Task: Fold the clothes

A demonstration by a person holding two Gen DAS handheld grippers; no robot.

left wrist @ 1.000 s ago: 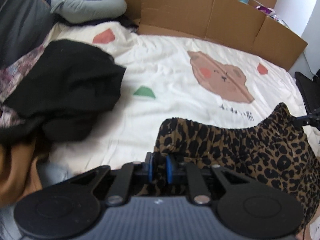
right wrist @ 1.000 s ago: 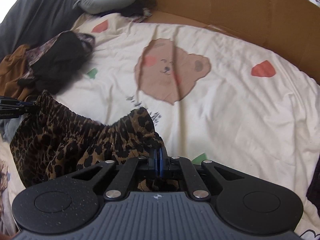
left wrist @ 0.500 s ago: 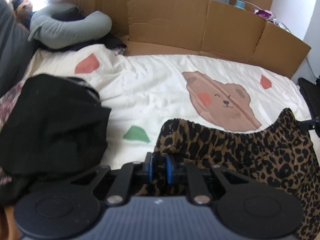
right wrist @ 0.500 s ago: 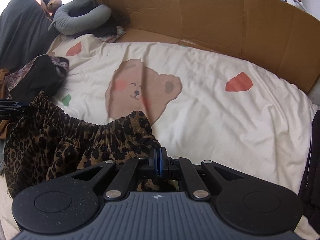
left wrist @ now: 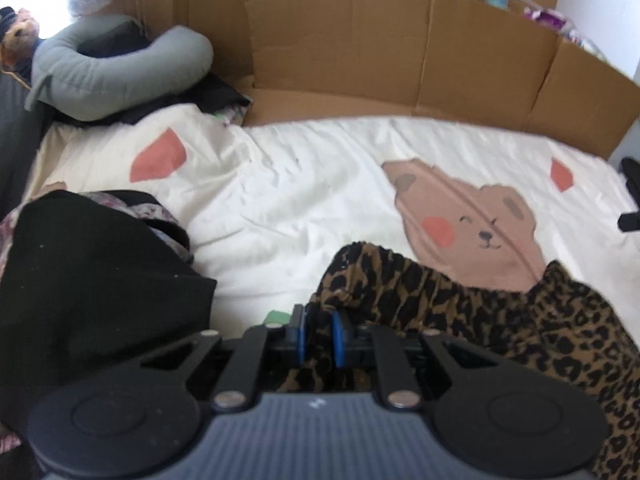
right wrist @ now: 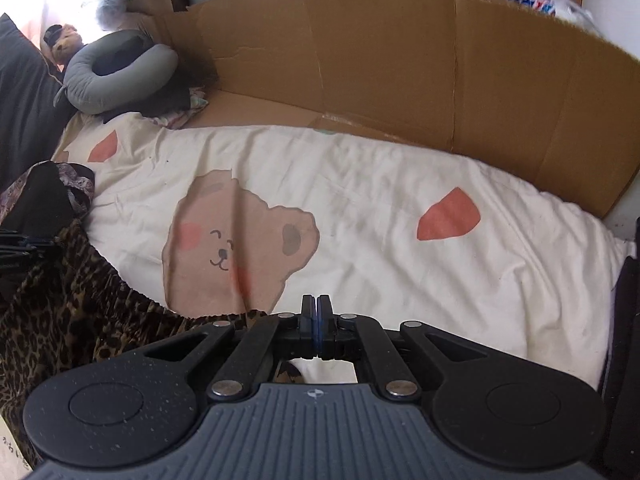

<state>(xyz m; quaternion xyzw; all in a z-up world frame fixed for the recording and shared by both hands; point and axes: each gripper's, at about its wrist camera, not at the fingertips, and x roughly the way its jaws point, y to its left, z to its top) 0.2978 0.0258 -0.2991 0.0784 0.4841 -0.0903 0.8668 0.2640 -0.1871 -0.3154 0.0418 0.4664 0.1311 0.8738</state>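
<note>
A leopard-print garment (left wrist: 500, 320) hangs stretched between my two grippers above a white bear-print bed sheet (left wrist: 300, 200). My left gripper (left wrist: 318, 332) is shut on a bunched corner of its elastic edge. In the right wrist view the leopard-print garment (right wrist: 60, 320) sags from the left edge toward my right gripper (right wrist: 317, 320). That gripper's pads are pressed together, and a scrap of the print shows just beneath them. The left gripper (right wrist: 16, 248) shows as black bars at the far left of that view.
A black clothing pile (left wrist: 88, 288) lies on the bed to the left, also seen as the black clothing pile (right wrist: 36, 196). A cardboard wall (left wrist: 380, 48) lines the far side. A grey neck pillow (left wrist: 100, 76) sits far left. A dark object (right wrist: 628, 320) stands off the right edge.
Both views have tilted up and moved toward the cardboard wall. The garment came along with them. The fabric bunch that stood above the right fingers now sits below them.
</note>
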